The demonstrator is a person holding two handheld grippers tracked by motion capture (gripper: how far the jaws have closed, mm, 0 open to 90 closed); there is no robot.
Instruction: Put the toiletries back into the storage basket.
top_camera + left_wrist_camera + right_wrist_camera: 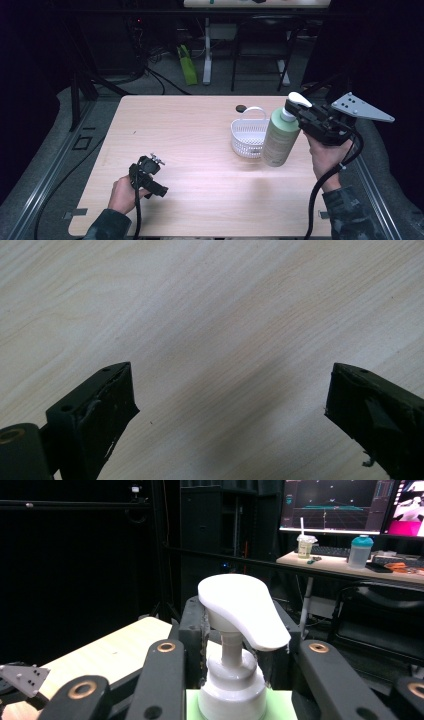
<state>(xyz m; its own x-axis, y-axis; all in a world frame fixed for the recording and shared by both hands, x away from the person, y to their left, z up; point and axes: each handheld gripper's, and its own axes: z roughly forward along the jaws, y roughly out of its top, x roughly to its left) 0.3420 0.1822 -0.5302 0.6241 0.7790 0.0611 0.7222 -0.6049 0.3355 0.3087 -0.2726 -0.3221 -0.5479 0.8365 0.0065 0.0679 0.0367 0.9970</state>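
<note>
A pale green bottle (280, 139) with a white pump head (243, 609) hangs just right of a white plastic basket (248, 137). My right gripper (294, 114) is shut on the bottle's top, its black jaws on either side of the pump neck (233, 652). The bottle's base looks clear of the table, with a faint shadow on the wood below it. My left gripper (152, 181) rests low over the front left of the table (190, 130). Its jaws stand wide apart over bare wood (230, 385), with nothing between them.
A small black disc (241, 107) lies on the table behind the basket. Beyond the far edge are a desk frame, cables and a green object (187, 65) on the floor. A desk with monitors and cups (360, 550) stands in the distance.
</note>
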